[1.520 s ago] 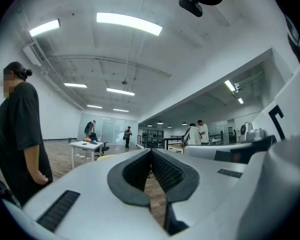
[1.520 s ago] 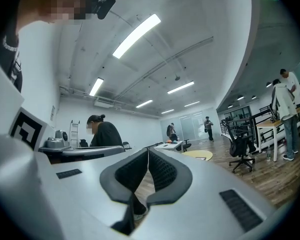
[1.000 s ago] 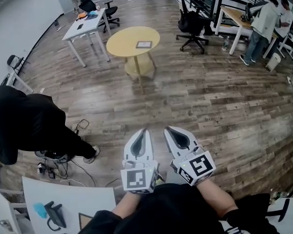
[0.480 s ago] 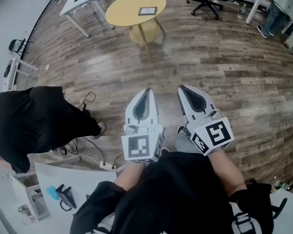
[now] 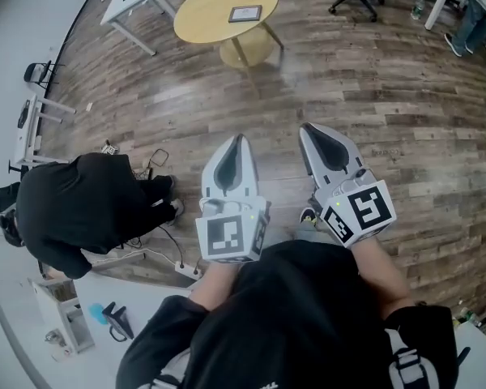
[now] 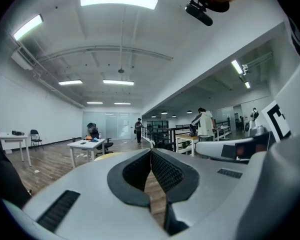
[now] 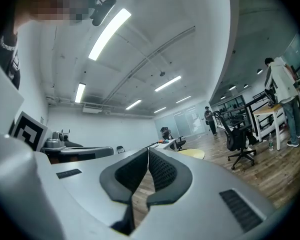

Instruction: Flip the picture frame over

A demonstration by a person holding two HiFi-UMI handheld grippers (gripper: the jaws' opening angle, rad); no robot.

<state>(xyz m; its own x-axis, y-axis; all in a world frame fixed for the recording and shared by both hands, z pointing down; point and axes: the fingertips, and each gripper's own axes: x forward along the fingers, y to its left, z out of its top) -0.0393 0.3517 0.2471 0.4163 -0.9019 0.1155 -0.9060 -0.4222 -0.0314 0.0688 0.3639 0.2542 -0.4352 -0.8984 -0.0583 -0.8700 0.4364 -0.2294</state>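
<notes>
You hold your left gripper (image 5: 238,146) and right gripper (image 5: 311,133) side by side, jaws closed and empty, since the picture frame (image 5: 245,13) lies flat on the far round worktop (image 5: 201,19), well beyond reach.

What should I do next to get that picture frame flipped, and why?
Probably walk up to the round yellow table. The picture frame lies on its top, well across the wood floor from both grippers. The left gripper and right gripper are shut and empty, so nothing can be grasped from here; opening the jaws can wait until the frame is close.
</notes>
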